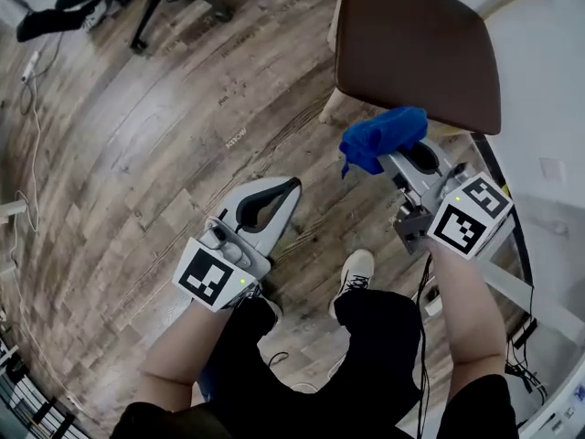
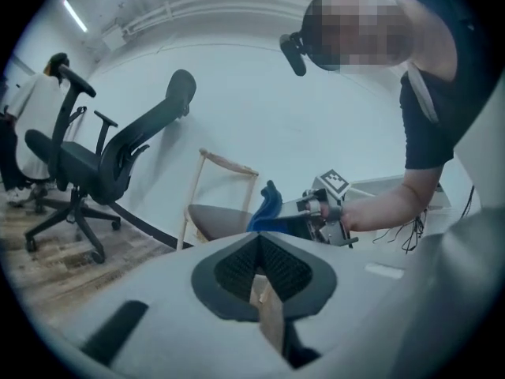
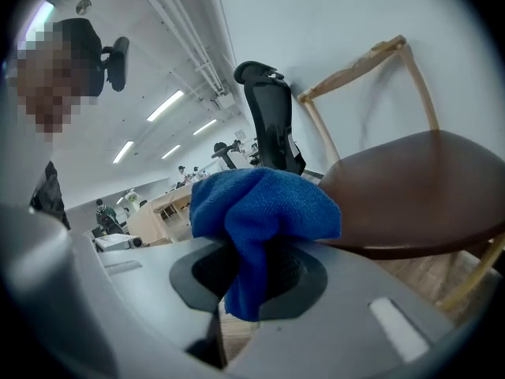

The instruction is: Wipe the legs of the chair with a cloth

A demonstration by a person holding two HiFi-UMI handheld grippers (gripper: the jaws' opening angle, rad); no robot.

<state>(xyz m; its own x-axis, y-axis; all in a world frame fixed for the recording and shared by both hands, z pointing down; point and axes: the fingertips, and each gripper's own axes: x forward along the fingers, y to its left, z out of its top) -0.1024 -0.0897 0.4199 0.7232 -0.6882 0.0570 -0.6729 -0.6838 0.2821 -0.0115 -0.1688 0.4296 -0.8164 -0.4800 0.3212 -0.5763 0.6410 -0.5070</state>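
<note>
Blue cloth (image 3: 264, 212) was clamped in the right fingers (image 3: 304, 279), not yet on a leg.
The right gripper (image 1: 402, 158) pinched a fold, with the rest bunched loose past the tips, near the chair (image 1: 416, 53) seat edge. The left gripper (image 1: 291, 187) was closed on nothing, over the floor (image 1: 164, 135). The cloth looked soft, light and floppy, so the grip seemed adequate. The wooden leg (image 1: 329, 108) looked stiff, but the chair could slide and may need bracing.

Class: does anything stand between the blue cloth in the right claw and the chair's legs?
Nothing visible does. The blue cloth, pinched in the right claw, hangs by the chair seat's near edge. Only bare floor shows between it and the nearest chair leg. The left claw sits well aside.
</note>
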